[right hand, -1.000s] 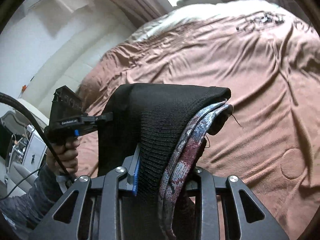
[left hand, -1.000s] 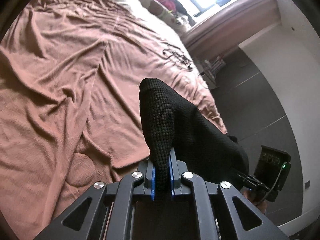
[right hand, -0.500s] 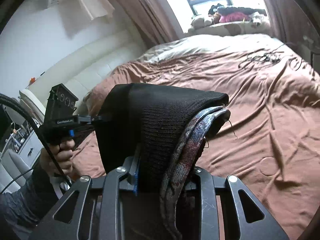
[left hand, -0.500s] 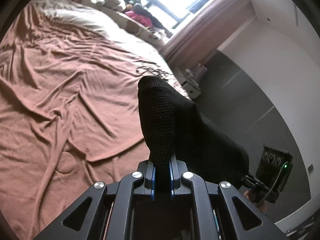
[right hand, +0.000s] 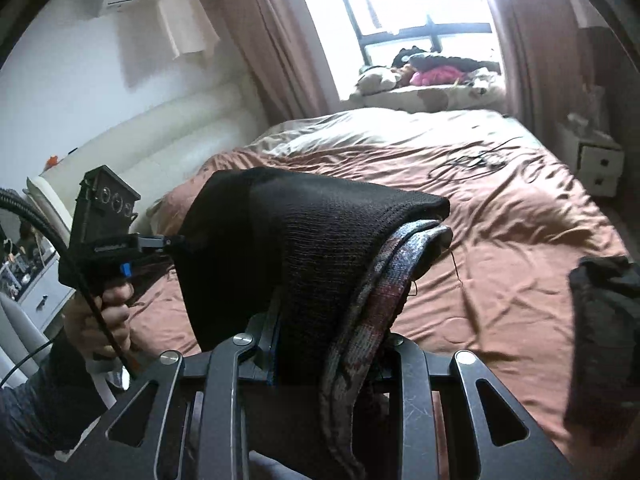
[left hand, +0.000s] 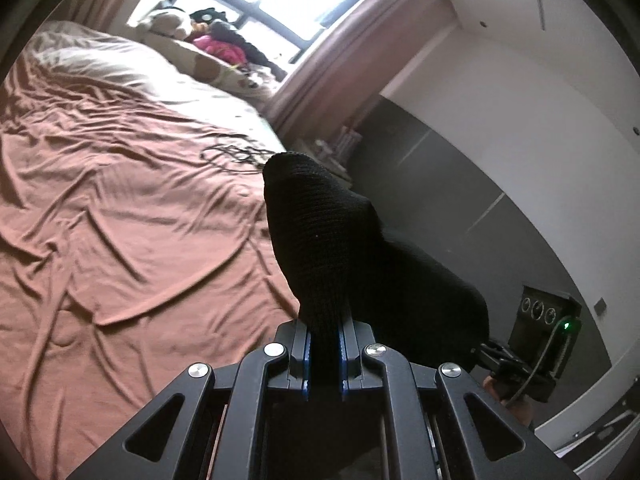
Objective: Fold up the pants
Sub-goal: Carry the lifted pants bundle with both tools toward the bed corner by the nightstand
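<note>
Black knit pants [left hand: 332, 240] with a patterned grey-and-red inner lining [right hand: 384, 280] hang in the air above the bed, stretched between both grippers. My left gripper [left hand: 325, 344] is shut on one black fold of the cloth. My right gripper [right hand: 332, 344] is shut on a thick bunch of black knit [right hand: 312, 248] and lining. In the right wrist view the left gripper [right hand: 160, 240] shows at the left, held by a hand [right hand: 100, 320], pinching the far edge of the pants. In the left wrist view the right gripper's body [left hand: 532, 344] shows at lower right.
A bed with a wrinkled brown sheet [left hand: 120, 220] lies below and ahead. A tangle of black cable [right hand: 472, 160] rests on it near the pale bedding [right hand: 380, 128]. Clothes and soft toys [right hand: 432, 72] sit on the window ledge. A white nightstand [right hand: 596, 164] stands right; a dark cloth [right hand: 604, 320] lies at the right edge.
Both grippers have risen with the pants and tilted upward, so more of the window and walls shows. Both grips hold as before.
</note>
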